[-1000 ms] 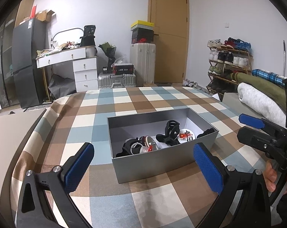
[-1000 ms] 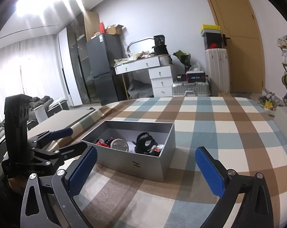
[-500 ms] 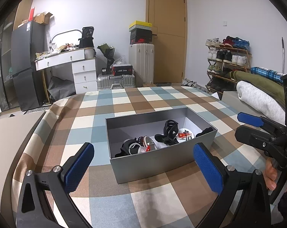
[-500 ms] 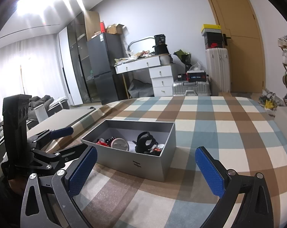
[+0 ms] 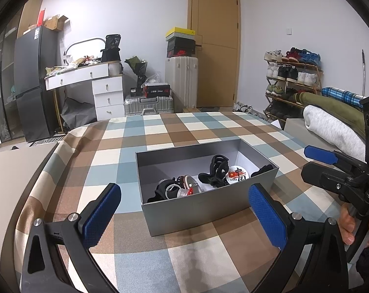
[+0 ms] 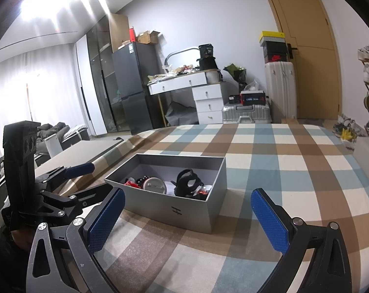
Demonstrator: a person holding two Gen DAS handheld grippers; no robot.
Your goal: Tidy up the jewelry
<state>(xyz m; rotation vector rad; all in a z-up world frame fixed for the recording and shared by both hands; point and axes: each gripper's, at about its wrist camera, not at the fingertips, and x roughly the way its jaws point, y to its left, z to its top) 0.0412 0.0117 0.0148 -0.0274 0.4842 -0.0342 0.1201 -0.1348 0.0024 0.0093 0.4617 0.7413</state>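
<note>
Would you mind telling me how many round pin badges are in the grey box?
2 visible: a China badge near the box's right end, beside the black hair claw, and one lying back-up further left. Clutter may hide more.

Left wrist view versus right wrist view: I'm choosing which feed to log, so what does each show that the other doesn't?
Only the left wrist view shows the round China badge in the box, the full shoe rack and the folded blankets at right. Only the right wrist view shows the mark printed on the box's outer wall, the curtains and the glass-door cabinet. Both show the grey box on the checkered cloth, the black hair claw, and both open grippers, left gripper and right gripper.
</note>
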